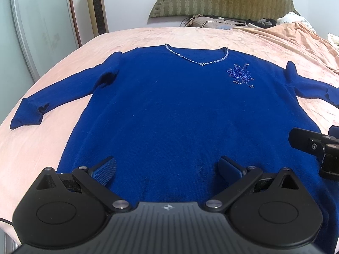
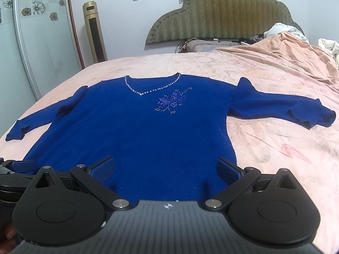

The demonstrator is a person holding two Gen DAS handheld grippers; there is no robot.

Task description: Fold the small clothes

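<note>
One royal-blue knitted sweater (image 1: pixel 169 110) lies spread face up on a bed, its fine-ribbed knit matte and slightly fuzzy. A string of small pale beads (image 1: pixel 197 60) trims the V-shaped neckline, and a beaded, sequinned flower motif (image 2: pixel 172 101) glints on the chest just below and to one side of the V. Both long sleeves stretch outward, each with its cuff end rumpled and turned back on itself.

The hem runs nearest the fingers. The left gripper (image 1: pixel 167 169) has its two blue, ridged rubber pads spread wide apart, with the lower body of the sweater lying between and ahead of them; nothing is pinched. The right gripper (image 2: pixel 166 169) is likewise splayed open and holds nothing, the hem's right corner lying just beside its right-hand pad. From the left view the right gripper shows at the frame's right edge, beside the sweater's side seam.

Beneath the garment, a peach-pink bedsheet (image 2: pixel 275 148) with a faint floral print is creased and bunched toward the far right. Beyond the neckline stands a scalloped, padded olive headboard (image 2: pixel 222 14) with zigzag stitching; far left of the fingers stands a tall gold tower fan (image 2: pixel 94 31) beside a glossy wardrobe door (image 2: pixel 36 42) with flower decals.
</note>
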